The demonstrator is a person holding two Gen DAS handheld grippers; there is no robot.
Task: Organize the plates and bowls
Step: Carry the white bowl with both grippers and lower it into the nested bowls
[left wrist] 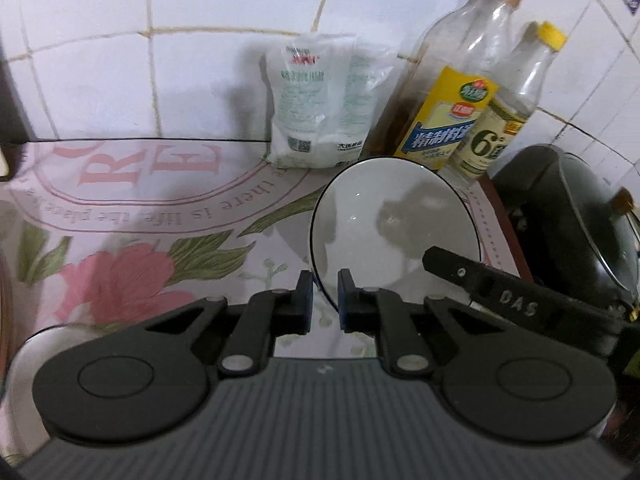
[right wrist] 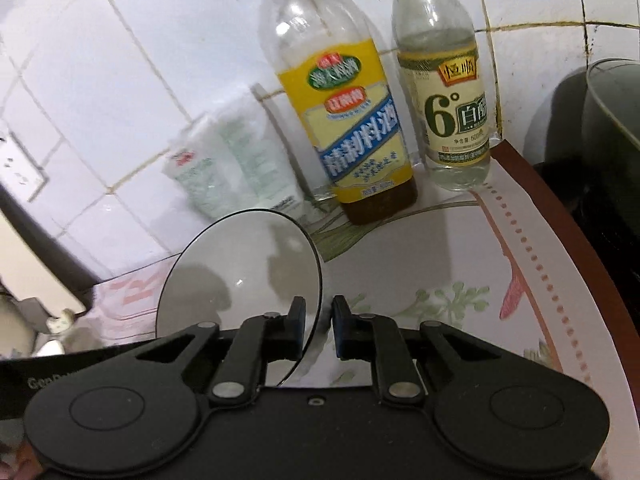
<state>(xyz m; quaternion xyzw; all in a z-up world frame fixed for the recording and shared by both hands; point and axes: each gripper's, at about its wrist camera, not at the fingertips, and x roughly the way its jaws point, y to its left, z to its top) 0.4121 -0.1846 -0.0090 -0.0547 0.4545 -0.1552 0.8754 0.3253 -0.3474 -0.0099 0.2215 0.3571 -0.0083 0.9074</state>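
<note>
**Two grippers, one bowl, each straddling an opposite rim**

Two grippers meet at a single white bowl with a thin dark rim; it sits on the floral tablecloth in front of a white salt bag and two glass bottles. The left gripper has its blue-padded fingers parted by a narrow gap, and the bowl's near-left rim runs up into that gap; whether the pads already press the wall I cannot tell. The right gripper stands much the same at the bowl's opposite edge, its fingers apart with the rim passing between them; again contact is not clear. In the left view the right tool shows as a black bar lying across the bowl's right side.

Taking opposite rims looks like a way to steady and lift a smooth, deep bowl level; a single pinch on glazed ware could let it swing or slip. The yellow-labelled bottle and the vinegar bottle stand just behind, against the tiled wall; any lift should probably come toward the person, not back into the glass. A dark pot sits to the right, off the cloth's edge; it narrows the room on that side. No plate shows in either view; the sorting seems at an early stage.
</note>
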